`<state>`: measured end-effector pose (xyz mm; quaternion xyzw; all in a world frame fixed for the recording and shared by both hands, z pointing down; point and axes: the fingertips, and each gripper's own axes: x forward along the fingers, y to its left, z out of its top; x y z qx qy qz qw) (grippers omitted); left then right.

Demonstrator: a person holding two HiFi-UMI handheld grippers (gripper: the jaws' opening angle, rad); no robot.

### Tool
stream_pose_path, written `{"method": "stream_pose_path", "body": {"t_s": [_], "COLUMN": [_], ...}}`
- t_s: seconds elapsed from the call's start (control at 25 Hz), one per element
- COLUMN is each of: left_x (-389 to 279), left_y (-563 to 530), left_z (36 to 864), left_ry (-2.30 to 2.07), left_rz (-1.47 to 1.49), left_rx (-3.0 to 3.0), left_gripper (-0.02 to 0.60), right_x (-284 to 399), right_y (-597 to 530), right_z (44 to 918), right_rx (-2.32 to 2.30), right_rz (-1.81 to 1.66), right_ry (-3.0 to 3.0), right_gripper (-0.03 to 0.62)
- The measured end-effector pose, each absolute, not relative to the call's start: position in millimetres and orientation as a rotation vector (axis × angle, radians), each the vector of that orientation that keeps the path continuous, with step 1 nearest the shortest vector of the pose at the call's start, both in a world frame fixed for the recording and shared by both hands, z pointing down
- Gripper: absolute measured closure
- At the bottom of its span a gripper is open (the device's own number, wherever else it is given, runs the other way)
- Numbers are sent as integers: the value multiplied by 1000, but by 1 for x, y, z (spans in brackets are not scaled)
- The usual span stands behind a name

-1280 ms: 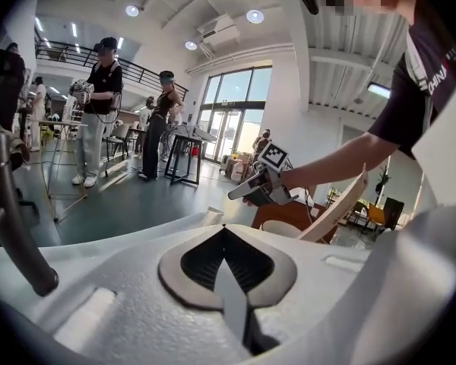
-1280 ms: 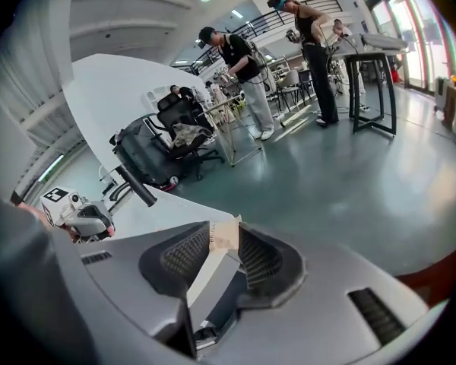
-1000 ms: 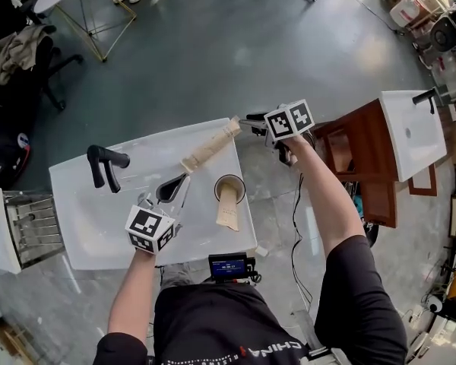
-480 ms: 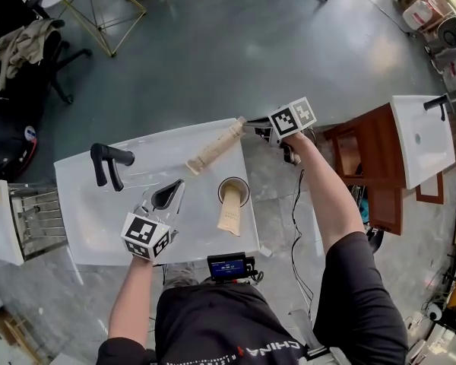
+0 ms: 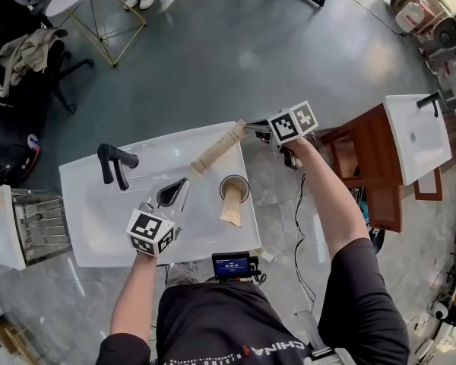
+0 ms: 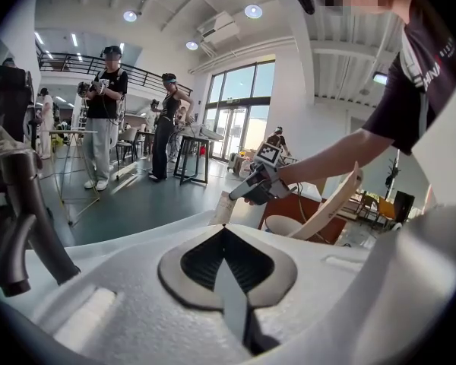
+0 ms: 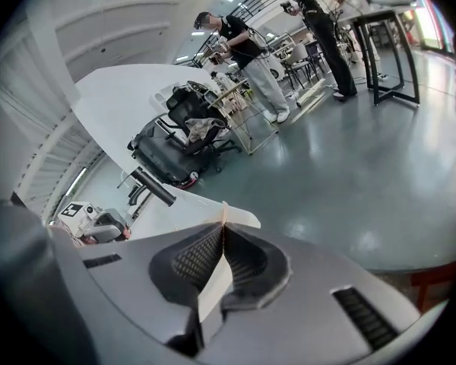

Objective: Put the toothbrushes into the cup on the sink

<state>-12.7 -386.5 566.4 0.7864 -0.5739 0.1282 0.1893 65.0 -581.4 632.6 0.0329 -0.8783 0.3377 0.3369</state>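
A long beige packaged toothbrush (image 5: 215, 147) lies slantwise across the far right corner of the white sink top (image 5: 91, 226). My right gripper (image 5: 251, 128) has just been closing its jaws and now pinches the right end of this package. The package shows as a thin beige edge (image 7: 213, 280) between the right gripper's (image 7: 223, 223) pads. A white cup (image 5: 234, 185) stands on the sink's right side with another beige toothbrush (image 5: 229, 207) leaning out of it. My left gripper (image 5: 176, 188) hovers over the basin, left of the cup, shut and empty (image 6: 224, 230).
A black faucet (image 5: 114, 162) stands at the sink's left rear. A metal rack (image 5: 38, 223) sits left of the sink. A wooden cabinet with a second white sink (image 5: 414, 131) is to the right. Several people stand across the room (image 6: 106, 112).
The right gripper's jaws have shut on the end of the long toothbrush package. The left gripper has stayed over the basin.
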Motion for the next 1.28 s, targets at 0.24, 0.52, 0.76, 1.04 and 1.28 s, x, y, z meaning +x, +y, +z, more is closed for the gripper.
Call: {"method": "stream_pose_path", "body": {"t_s": [0.24,0.52,0.76,1.04,1.28], "left_x": [-11,-22,-21,-15,-7], "left_y": [-376,-357,-341,-325,-320], "left_z": [551,531,520,511,506], "left_ry": [-1583,-1542,-1500,-1446,-1397], "left_rz": [341,325,275,260,255], "left_rx": [2283,2379,2450,2512,2563], "left_gripper": [578,578,578,578,578], "right_x": [67,65,69,84,101], "right_y": [-557,-516,-494,-475,-450], "right_z": [585,533,500,446,394], "right_rx": [161,298,443,505,458], "right_rz": [802,609,400,239,114], "right_ry": [-2336,-2356,-2370,-2362,-2345], "right_gripper": [579,579,580,583,583]}}
